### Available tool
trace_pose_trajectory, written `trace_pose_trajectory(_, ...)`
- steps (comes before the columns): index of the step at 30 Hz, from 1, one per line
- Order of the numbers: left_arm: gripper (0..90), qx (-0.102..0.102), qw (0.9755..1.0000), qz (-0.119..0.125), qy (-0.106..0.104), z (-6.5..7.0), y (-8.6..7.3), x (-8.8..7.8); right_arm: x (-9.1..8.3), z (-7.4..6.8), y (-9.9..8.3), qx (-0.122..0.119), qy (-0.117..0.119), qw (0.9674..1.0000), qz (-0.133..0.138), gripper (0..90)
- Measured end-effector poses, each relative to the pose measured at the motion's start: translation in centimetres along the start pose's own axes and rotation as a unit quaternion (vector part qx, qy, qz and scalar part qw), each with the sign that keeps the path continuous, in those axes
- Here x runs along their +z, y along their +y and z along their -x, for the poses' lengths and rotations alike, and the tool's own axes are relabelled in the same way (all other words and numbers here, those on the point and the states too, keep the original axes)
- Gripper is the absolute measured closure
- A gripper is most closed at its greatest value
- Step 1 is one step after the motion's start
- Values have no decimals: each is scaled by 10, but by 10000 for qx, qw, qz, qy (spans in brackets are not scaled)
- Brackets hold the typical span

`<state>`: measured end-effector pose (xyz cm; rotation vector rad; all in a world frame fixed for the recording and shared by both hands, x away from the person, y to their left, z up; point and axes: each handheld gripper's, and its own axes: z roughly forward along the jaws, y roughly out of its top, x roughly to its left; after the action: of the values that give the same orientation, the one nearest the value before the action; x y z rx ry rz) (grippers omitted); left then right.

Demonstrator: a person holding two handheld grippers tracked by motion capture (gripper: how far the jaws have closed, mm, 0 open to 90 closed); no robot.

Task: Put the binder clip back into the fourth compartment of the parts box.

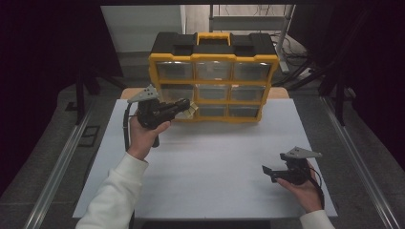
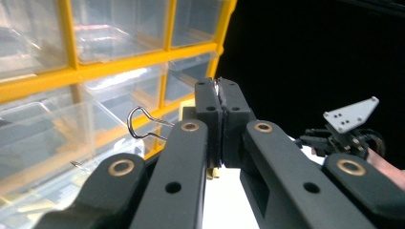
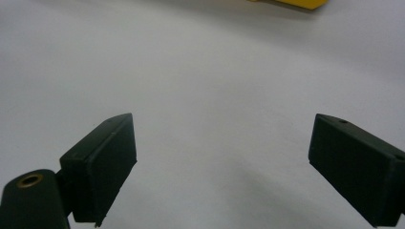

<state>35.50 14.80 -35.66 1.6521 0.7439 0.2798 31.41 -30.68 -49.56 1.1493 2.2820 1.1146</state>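
Black jaws of your left gripper (image 2: pixel 220 102) are pressed together on a thin wire clip (image 2: pixel 143 125), held beside the yellow drawer organiser (image 1: pixel 213 84). You seem mid-carry; next, aim it at a clear drawer (image 2: pixel 43 138). Your right gripper (image 3: pixel 222 164) rests spread over the white table (image 3: pixel 210 67).

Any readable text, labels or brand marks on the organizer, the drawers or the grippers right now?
None can be read.
Yellow and black organizer: no lettering legible on frame, handle or clear drawers.
Left gripper and right gripper: no print visible.
White table: no print visible.
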Motion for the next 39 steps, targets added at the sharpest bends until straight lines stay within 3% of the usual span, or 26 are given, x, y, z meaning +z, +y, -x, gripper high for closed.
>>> trace_pose_trajectory(13, 887, -59, 9985, 8, 543, -21, 16, 4, 0, 0, 0, 6, 3, 10000, -9, 95)
trace_pose_trajectory(22, 887, -133, 9946, -139, 1017, -38, 18, 16, 1, 0, 0, 2, 3, 10000, -12, 95)
trace_pose_trajectory(28, 885, -206, 9928, -176, 1168, -47, 20, 22, 1, 0, 0, 2, -1, 10000, -12, 95)
trace_pose_trajectory(36, 881, -241, 9881, -308, 1488, -55, 16, 29, 1, 0, 0, -4, 12, 10000, -22, 95)
trace_pose_trajectory(37, 859, -228, 9875, -303, 1527, -56, 16, 29, 1, 0, 0, 0, 11, 10000, -24, 95)
trace_pose_trajectory(39, 658, -169, 9880, -240, 1519, -55, 15, 30, 1, 0, 0, -5, 11, 10000, -25, 95)
